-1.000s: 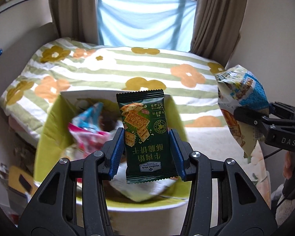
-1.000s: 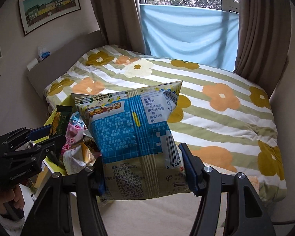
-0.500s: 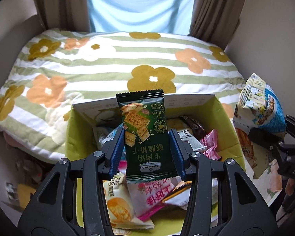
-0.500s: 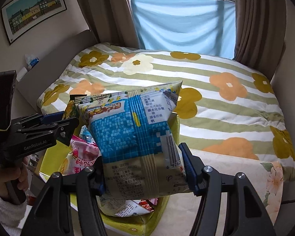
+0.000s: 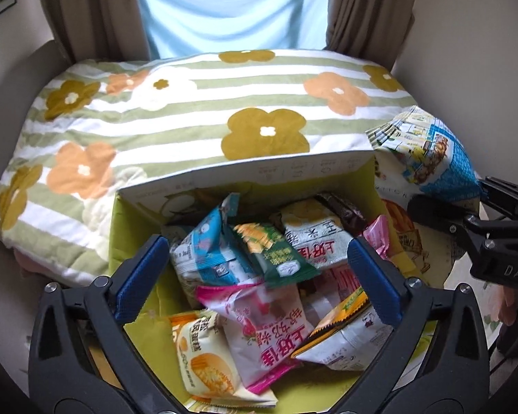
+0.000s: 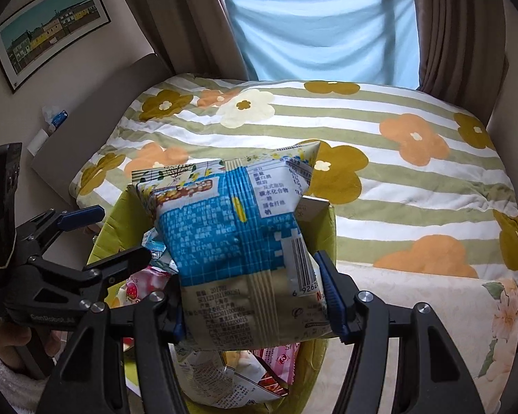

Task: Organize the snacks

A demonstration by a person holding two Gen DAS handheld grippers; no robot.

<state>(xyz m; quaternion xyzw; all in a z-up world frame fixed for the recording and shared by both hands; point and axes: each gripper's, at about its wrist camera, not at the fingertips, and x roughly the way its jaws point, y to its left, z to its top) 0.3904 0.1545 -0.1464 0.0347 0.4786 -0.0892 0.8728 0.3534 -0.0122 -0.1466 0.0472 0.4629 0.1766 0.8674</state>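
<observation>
the left gripper [image 5: 255, 276] has just been opening over the yellow-green cardboard box [image 5: 134, 214] — jaws spread, the dark green cracker packet [image 5: 276, 255] dropped among the snacks. beyond, the right gripper [image 6: 255, 300] pinches a blue-and-cream crinkly snack bag [image 6: 231, 241], poised above the box, probably for dropping.

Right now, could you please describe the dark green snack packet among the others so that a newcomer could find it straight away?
At the foot of the flowered striped quilt stands the open yellow-green cardboard box full of snack packets. The dark green snack packet lies on top near the middle, between the blue-and-white packet and the white one with red characters. It is the only dark green wrapper there.
</observation>
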